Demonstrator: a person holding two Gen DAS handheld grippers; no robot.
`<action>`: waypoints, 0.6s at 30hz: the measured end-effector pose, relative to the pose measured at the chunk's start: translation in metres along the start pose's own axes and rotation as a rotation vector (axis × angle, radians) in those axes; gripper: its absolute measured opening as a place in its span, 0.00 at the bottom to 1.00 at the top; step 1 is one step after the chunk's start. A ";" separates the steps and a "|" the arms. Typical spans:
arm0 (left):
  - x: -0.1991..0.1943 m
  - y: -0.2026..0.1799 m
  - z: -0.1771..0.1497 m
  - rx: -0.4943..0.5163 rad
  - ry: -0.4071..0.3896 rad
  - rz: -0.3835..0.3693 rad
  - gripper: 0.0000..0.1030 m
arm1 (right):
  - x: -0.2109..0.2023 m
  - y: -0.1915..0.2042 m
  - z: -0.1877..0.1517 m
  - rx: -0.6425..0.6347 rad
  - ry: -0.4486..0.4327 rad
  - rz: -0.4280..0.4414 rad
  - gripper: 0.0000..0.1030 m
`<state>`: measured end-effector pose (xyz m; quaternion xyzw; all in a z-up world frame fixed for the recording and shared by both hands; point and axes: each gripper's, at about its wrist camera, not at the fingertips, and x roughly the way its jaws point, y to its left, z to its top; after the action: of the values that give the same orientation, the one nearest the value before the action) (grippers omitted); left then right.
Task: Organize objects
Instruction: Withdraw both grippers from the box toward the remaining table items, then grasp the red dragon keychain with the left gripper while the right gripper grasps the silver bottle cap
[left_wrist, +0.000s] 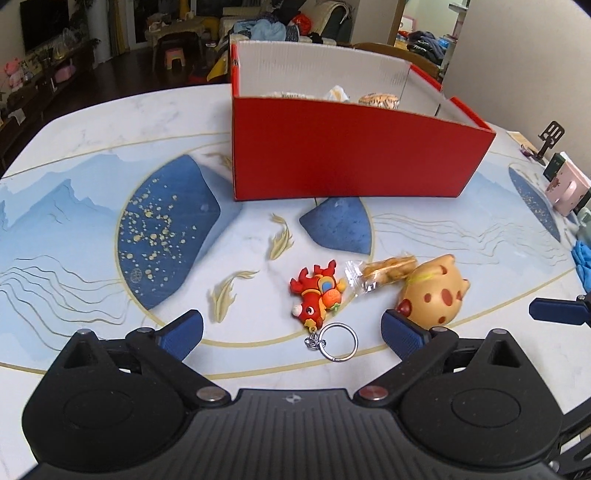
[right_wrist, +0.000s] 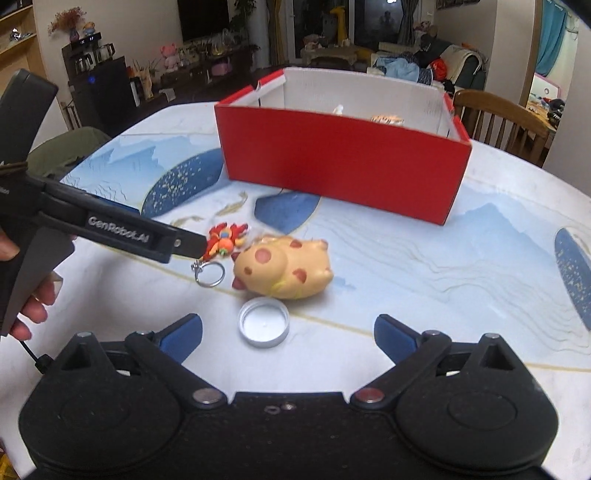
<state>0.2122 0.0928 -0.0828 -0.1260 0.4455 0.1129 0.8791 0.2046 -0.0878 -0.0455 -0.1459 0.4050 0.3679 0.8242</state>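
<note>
Four loose items lie on the marble-look table with blue printed patterns (left_wrist: 110, 155), near the open red cardboard box (left_wrist: 351, 155), which already holds a few pieces. Left to pack, by size: the tan spotted squishy animal toy (right_wrist: 286, 267), the clear-wrapped snack packet (left_wrist: 384, 273), the red cartoon deer keychain (left_wrist: 317, 295) and the silver metal jar lid (right_wrist: 264, 321). The left gripper (left_wrist: 291, 332) hangs over the keychain, jaws spread wide and empty; the right gripper (right_wrist: 288, 332) hangs over the lid, likewise wide and empty.
</note>
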 end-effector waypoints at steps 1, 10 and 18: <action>0.003 -0.001 0.000 0.006 -0.002 0.009 1.00 | 0.002 0.000 -0.001 0.000 0.005 0.000 0.96; 0.028 -0.003 0.002 0.025 0.013 0.061 1.00 | 0.020 0.002 -0.002 -0.009 0.025 0.012 0.93; 0.044 -0.005 0.003 0.036 0.033 0.105 1.00 | 0.033 0.008 -0.005 -0.042 0.068 0.032 0.89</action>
<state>0.2417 0.0933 -0.1165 -0.0886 0.4679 0.1489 0.8666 0.2090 -0.0686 -0.0736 -0.1693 0.4273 0.3844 0.8006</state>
